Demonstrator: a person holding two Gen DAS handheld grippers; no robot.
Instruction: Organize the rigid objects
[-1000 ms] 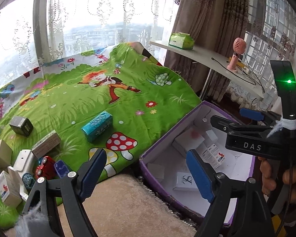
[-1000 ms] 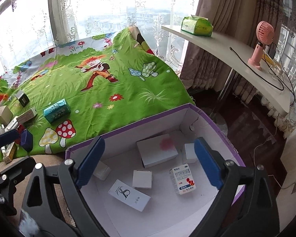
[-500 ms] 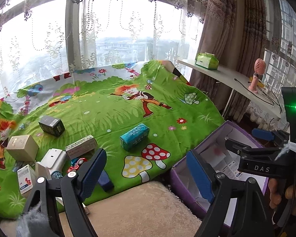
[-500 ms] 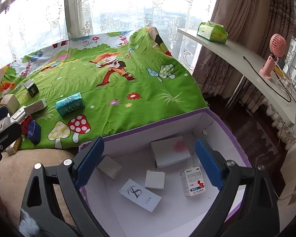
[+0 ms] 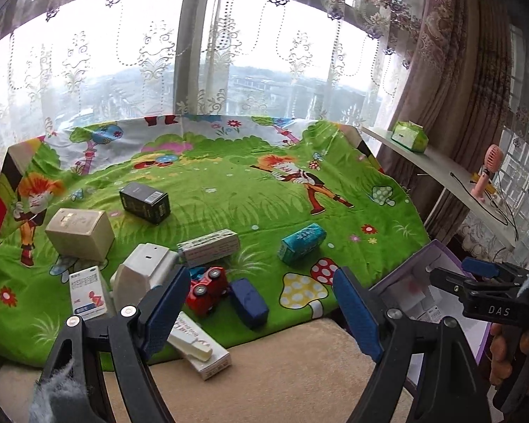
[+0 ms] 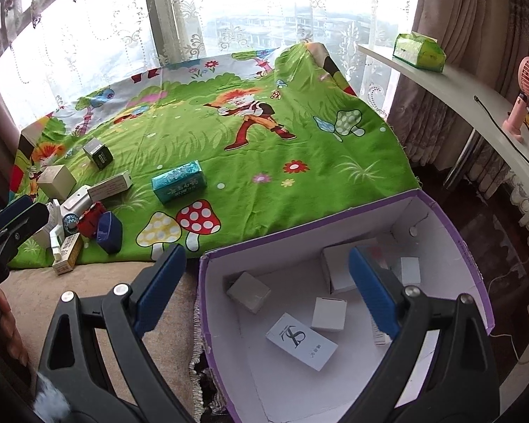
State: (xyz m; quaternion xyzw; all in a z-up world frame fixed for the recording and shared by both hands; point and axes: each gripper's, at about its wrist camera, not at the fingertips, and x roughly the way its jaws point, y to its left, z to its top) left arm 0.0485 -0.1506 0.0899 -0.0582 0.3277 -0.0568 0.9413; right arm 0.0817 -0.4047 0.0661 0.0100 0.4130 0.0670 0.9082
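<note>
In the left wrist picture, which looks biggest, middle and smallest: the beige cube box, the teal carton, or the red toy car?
1. Beige cube box, largest.
2 and 3. Teal carton and red toy car look nearly alike; the car sits nearer the camera and is partly hidden, so I won't rank them.

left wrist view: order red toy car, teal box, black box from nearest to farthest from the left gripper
1. Red toy car, just beyond the left gripper, by its left finger.
2. Teal box, mid-cloth, toward the right.
3. Black box, far back on the left.

left wrist: faces blanket | right wrist: above box | shared: both
</note>
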